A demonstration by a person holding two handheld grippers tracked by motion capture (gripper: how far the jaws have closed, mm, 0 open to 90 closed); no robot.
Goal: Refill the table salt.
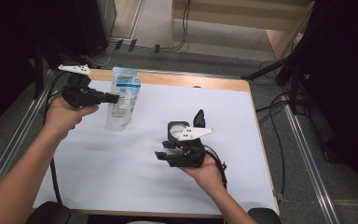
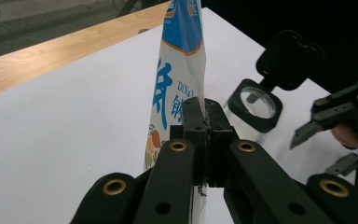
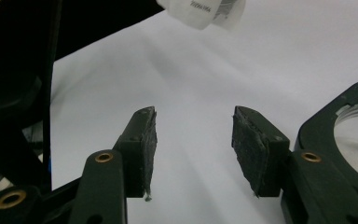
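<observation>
Nearest the camera in the high view, the person's right hand (image 1: 209, 171) holds the right gripper (image 1: 164, 150) low over the near middle of the white surface (image 1: 121, 168), aimed left. Its fingers (image 3: 142, 147) stand well apart with nothing between them, as the right gripper view shows, bare white surface lying in the gap.

Just beyond that gripper sits a black container (image 1: 178, 129) with a round clear opening, its hinged lid (image 1: 199, 118) flipped up on the far right side. In the left gripper view the same container (image 2: 255, 106) lies right of the pouch, with the lid (image 2: 289, 58) raised behind it.

At the far left, the left hand (image 1: 65, 116) holds the left gripper (image 1: 114, 98) pointing right. Its fingers (image 2: 193, 128) are pressed together on the edge of a white and blue pouch (image 1: 121, 98) printed with text. The pouch stands on the far left part of the surface, its long axis running upright, blue top toward the far edge and bottom end toward the near side in the high view. In the left gripper view the pouch (image 2: 177, 74) rises straight above the clamped fingers.

A wooden border (image 1: 191, 81) runs along the far edge of the surface.
</observation>
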